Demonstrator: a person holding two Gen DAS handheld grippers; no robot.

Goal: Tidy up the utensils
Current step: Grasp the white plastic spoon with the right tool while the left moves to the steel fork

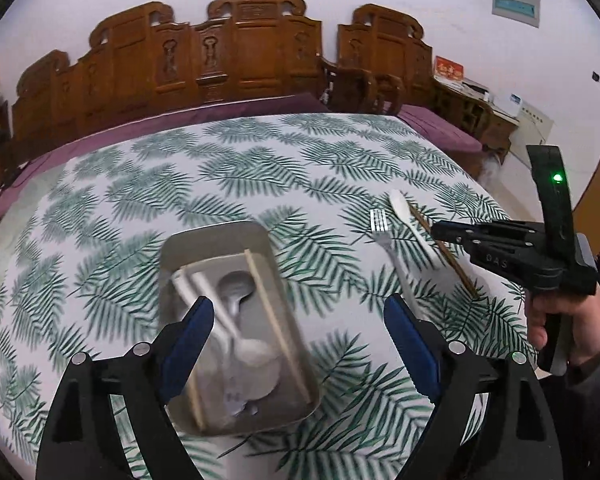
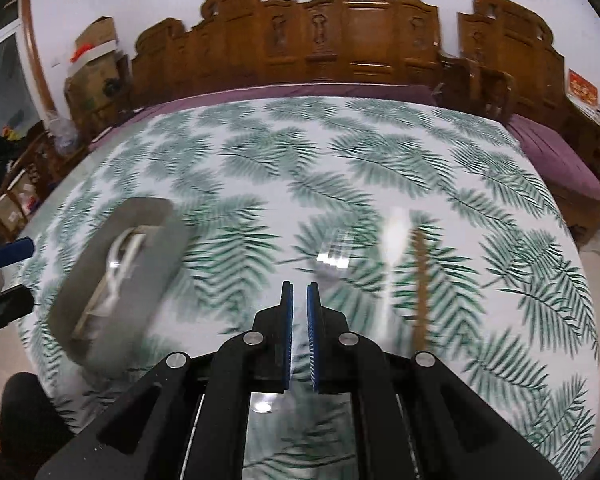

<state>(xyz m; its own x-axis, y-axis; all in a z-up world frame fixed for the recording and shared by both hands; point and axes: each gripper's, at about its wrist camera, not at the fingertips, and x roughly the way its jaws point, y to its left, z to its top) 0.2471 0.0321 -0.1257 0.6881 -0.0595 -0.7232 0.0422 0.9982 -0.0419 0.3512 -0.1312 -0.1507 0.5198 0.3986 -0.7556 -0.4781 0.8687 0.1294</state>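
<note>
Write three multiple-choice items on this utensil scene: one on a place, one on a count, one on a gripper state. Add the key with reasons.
1. Where does the clear plastic fork lie?
A. in the tray
B. on the leaf-print tablecloth, right of the tray
C. between gripper fingers

2. How many utensils lie loose on the cloth outside the grey metal tray?
A. one
B. three
C. five

3. How stands the left gripper?
A. wide open
B. shut on a spoon
C. shut on the tray

Key: 1 B, the fork rests on the cloth beside the white plastic spoon. 2 B, fork, spoon and brown wooden chopstick. 3 A, its blue pads stand far apart above the tray.
</note>
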